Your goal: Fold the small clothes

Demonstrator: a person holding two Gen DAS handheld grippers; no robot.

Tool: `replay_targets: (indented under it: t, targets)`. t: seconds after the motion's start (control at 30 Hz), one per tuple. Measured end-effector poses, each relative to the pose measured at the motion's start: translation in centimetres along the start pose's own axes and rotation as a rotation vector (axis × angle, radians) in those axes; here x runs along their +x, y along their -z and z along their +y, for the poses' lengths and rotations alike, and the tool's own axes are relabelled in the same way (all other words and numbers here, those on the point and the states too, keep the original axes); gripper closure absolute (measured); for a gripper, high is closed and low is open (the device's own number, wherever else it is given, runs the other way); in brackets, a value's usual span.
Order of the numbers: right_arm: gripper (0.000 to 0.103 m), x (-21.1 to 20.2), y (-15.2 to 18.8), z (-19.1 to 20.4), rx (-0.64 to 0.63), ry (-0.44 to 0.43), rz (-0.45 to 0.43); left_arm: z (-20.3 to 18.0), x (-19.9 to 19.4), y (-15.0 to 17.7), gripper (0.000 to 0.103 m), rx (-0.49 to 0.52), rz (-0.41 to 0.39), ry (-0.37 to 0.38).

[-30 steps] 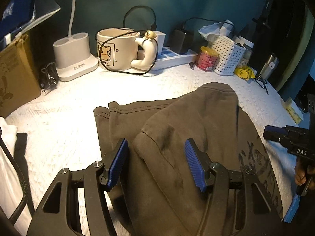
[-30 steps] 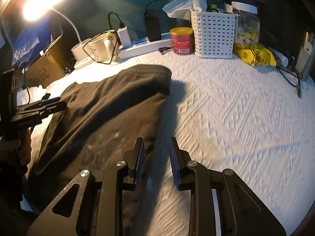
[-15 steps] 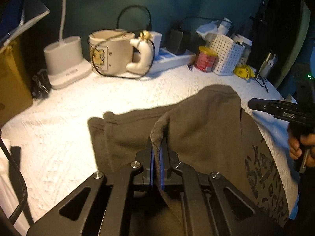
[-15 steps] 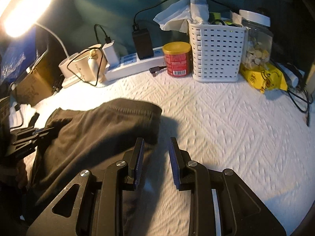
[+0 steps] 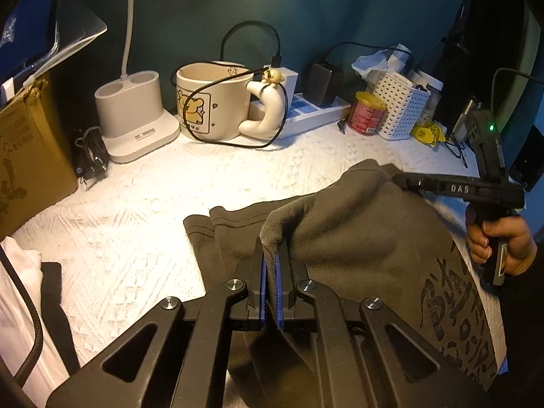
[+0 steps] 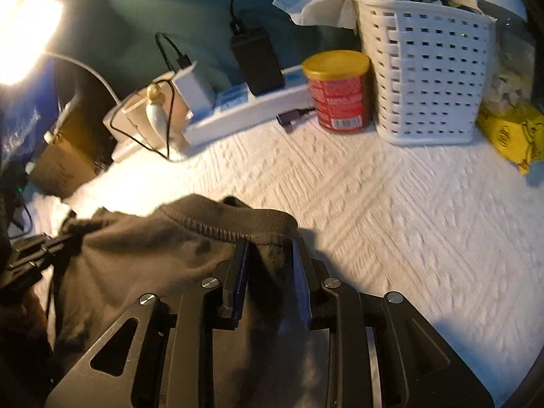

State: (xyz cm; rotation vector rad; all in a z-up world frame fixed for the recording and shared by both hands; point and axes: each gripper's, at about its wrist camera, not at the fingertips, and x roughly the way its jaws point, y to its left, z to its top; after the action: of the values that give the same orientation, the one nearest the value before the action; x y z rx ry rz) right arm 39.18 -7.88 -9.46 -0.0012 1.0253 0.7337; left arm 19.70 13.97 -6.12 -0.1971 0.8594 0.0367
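I am pinching the grey garment (image 5: 357, 238) in my left gripper (image 5: 270, 272), my right gripper (image 6: 268, 268) closing astride its hem beside the red can (image 6: 336, 91), folding barely begun.

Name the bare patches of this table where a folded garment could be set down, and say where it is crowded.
Bare white cloth lies right of the dark garment, before the basket; another patch lies between garment, mug and box. The back edge is crowded.

Clutter (image 6: 425, 78) along wall; foreground cloth (image 6: 391, 210) bare
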Motion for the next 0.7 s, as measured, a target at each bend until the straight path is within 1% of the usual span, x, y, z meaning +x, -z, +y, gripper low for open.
replay_targets:
  t: [0.1, 0.2, 0.3, 0.33, 0.37, 0.43, 0.47, 0.5, 0.63, 0.7]
  targets:
    - [0.086, -0.5, -0.5, 0.4, -0.02, 0.0, -0.036, 0.0, 0.2, -0.1, 0.1, 0.005, 0.009, -0.009]
    - [0.086, 0.2, -0.3, 0.5, -0.052, 0.044, -0.027, 0.5, 1.8, 0.4, 0.1, -0.005, 0.044, -0.021]
    - [0.086, 0.7, 0.2, 0.5, -0.069, 0.076, -0.023, 0.5, 2.6, 0.9, 0.098, -0.004, 0.056, -0.036]
    - [0.086, 0.8, 0.3, 0.5, -0.071, 0.082, -0.021, 0.5, 2.6, 1.1, 0.097, -0.004, 0.048, -0.043]
    - [0.085, 0.9, 0.3, 0.4, -0.071, 0.083, -0.015, 0.7, 2.5, 1.2, 0.094, -0.012, 0.045, -0.048]
    - [0.083, 0.9, 0.1, 0.4, -0.063, 0.092, -0.006, 1.2, 2.3, 1.2, 0.093, -0.041, 0.046, -0.049]
    - [0.078, 0.8, 0.1, 0.4, -0.059, 0.105, -0.001, 1.4, 2.1, 1.2, 0.093, -0.057, 0.047, -0.047]
    - [0.077, 0.7, 0.0, 0.6, -0.058, 0.121, 0.001, 1.4, 1.9, 1.1, 0.092, -0.061, 0.048, -0.05]
    - [0.077, -0.3, 0.2, 1.7, -0.08, 0.163, -0.001, 1.0, 1.6, 1.2, 0.09, -0.046, 0.072, -0.078]
    - [0.077, -1.2, 0.5, 2.2, -0.087, 0.18, -0.012, 0.8, 1.1, 1.3, 0.089, -0.051, 0.067, -0.093]
